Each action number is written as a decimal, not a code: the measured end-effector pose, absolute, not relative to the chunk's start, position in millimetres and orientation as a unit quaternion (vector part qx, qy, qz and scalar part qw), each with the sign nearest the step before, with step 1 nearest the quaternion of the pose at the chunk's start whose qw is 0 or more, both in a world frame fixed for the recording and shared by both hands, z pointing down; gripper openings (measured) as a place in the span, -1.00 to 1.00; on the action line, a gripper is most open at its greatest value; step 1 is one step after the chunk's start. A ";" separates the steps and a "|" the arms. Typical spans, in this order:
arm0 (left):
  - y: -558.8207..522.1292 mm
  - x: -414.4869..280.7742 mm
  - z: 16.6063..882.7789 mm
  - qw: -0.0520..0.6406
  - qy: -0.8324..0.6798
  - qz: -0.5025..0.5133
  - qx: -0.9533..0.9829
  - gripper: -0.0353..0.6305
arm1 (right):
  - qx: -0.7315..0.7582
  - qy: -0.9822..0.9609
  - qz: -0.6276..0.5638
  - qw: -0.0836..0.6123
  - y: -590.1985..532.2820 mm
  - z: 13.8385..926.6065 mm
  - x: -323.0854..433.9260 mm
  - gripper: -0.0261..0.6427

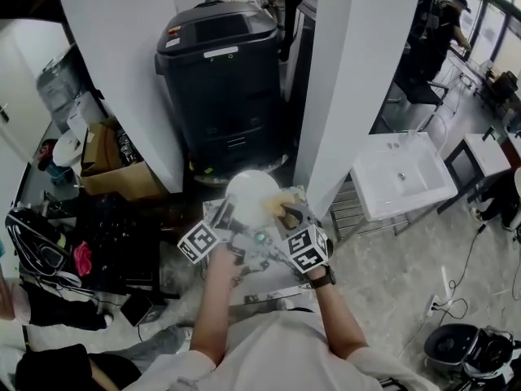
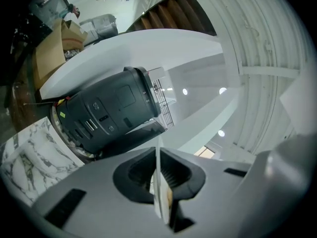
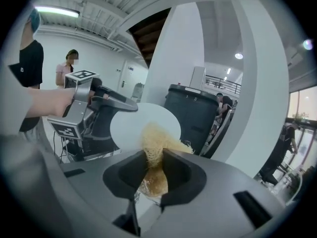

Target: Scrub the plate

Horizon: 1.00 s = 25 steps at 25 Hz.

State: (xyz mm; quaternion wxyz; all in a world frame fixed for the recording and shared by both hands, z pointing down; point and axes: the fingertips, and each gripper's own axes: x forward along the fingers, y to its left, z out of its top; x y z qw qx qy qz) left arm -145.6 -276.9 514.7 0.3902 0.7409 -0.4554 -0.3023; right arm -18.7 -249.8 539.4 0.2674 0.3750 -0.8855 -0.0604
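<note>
Plate (image 1: 251, 194) is up in the air over the marble table (image 1: 262, 282), in front of the black bin (image 1: 224, 72), clamped by its rim in my left gripper (image 1: 225, 214), jaws almost together on the thin edge. Right gripper (image 1: 286, 218) is closed partway on a straw-coloured fibre scrubber (image 1: 287, 211) that bulges out past the jaws. My read on handling: plate is stiff, light and smooth, likely slippery at that narrow rim and liable to chip if it drops, so hold it at the rim, deep in the pads, and press gently; scrubber is soft and squashes, easy to keep hold of. Left gripper view only gives the plate edge-on as a white sliver between the pads, no face at all. Right gripper view shows the full round face, the left gripper biting its upper-left rim and the scrubber over the lower right of the face; I can't confirm contact. Head view alone shows the table below and a white sink (image 1: 399, 177) off to the right
</note>
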 end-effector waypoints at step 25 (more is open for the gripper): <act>-239.6 -38.5 544.9 0.411 -0.385 -0.172 0.808 -0.82 | 0.444 -0.861 -0.039 0.244 -270.2 533.2 27.5 -0.64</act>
